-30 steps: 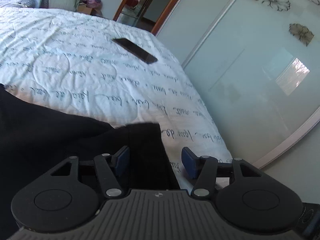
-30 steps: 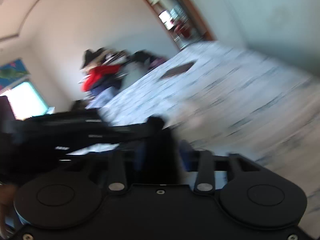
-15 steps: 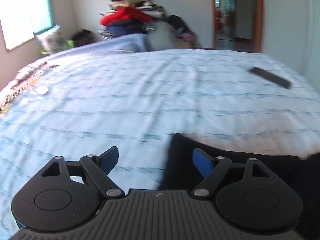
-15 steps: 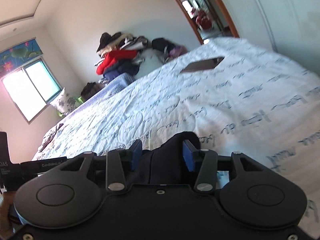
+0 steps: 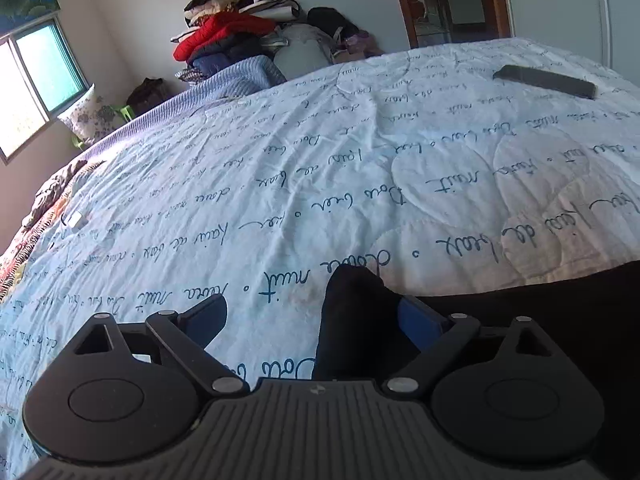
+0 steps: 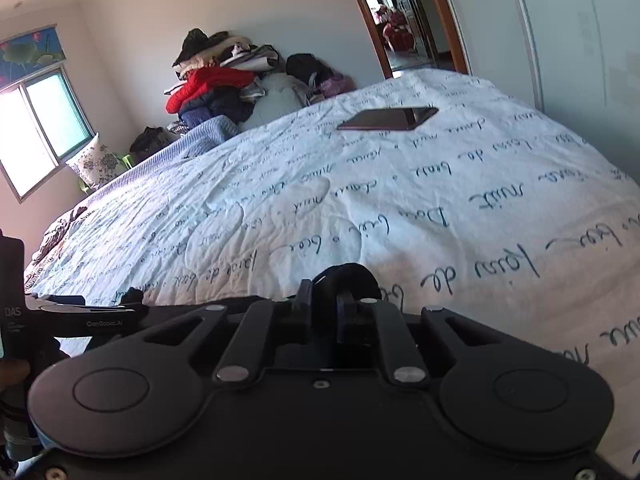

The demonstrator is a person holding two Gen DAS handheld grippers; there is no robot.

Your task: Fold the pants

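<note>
The black pants (image 5: 520,296) lie at the near edge of the white bedspread with blue script (image 5: 320,160). One bunched end of them (image 5: 352,312) stands between my left gripper's blue pads, against the right pad (image 5: 416,316). My left gripper (image 5: 312,314) is open around that end. In the right wrist view my right gripper (image 6: 324,308) is shut on a fold of the pants (image 6: 348,276) that sticks up past its fingertips. The left gripper's body (image 6: 80,316) shows at the left of that view.
A dark phone (image 6: 388,119) lies flat on the bed further back, also in the left wrist view (image 5: 544,81). A pile of clothes (image 5: 232,36) sits beyond the bed's far end. A window (image 5: 36,84) is at the left, a wardrobe door (image 6: 580,32) at the right.
My right gripper closed tighter on the pants' fold. My left gripper swung from facing the wardrobe to facing down the bed, and the pants' end now sits against its right pad.
</note>
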